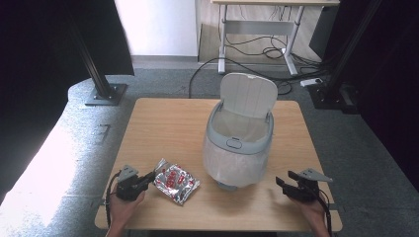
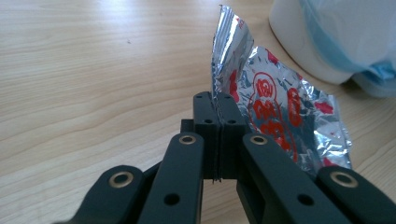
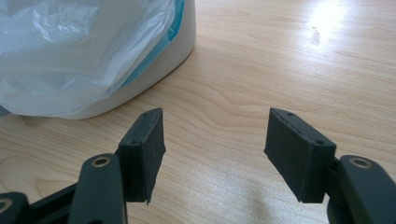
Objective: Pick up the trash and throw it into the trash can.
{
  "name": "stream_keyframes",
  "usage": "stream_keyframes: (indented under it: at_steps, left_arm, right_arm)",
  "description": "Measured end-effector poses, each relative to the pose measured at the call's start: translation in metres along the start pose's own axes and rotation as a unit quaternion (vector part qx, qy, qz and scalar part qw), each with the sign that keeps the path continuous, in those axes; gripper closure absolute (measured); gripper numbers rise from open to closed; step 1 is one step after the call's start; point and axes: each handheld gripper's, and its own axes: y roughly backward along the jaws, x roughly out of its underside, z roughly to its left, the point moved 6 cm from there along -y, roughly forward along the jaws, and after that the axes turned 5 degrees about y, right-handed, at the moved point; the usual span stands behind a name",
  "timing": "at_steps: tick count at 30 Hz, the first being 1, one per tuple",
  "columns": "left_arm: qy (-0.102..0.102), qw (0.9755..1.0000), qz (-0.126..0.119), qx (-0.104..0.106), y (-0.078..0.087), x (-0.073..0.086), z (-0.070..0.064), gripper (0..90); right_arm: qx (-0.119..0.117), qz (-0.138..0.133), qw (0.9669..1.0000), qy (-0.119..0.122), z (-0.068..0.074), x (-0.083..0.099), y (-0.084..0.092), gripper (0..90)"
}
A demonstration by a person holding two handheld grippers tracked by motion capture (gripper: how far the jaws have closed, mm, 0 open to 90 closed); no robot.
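Crinkled silver foil packet (image 2: 280, 112) with red printed characters too creased to read, near-left on the wooden table (image 1: 163, 123), corner pinched in left gripper (image 2: 218, 109), white plastic-lined bin (image 1: 239, 143) centre, right gripper (image 3: 215, 149) jaws wide, empty

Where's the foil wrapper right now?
In the high view, the foil wrapper lies front-left on the table, between the left gripper, shut on its corner, and the white bin.
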Motion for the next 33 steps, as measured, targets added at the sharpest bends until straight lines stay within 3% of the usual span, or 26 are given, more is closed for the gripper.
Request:
stream_keyframes:
  at_steps: [6,19,25,33]
  left_arm:
    - [0.014,0.9998,-0.010,0.005,0.008,-0.004,0.006,89.3]
    - [0.027,0.9989,-0.032,0.023,0.019,-0.012,0.006,89.2]
    - [0.026,0.9984,-0.041,0.030,0.024,-0.018,0.004,89.3]
    - [0.014,0.9981,-0.044,0.041,0.029,-0.027,-0.004,89.3]
  right_arm:
    - [0.003,0.020,0.9998,-0.002,-0.004,0.008,-0.006,36.7]
    - [0.005,0.060,0.9981,0.011,-0.003,0.018,-0.016,36.3]
    - [0.011,0.077,0.9968,0.017,-0.002,0.020,-0.019,35.3]
    - [0.020,0.082,0.9961,0.028,-0.001,0.020,-0.020,35.0]
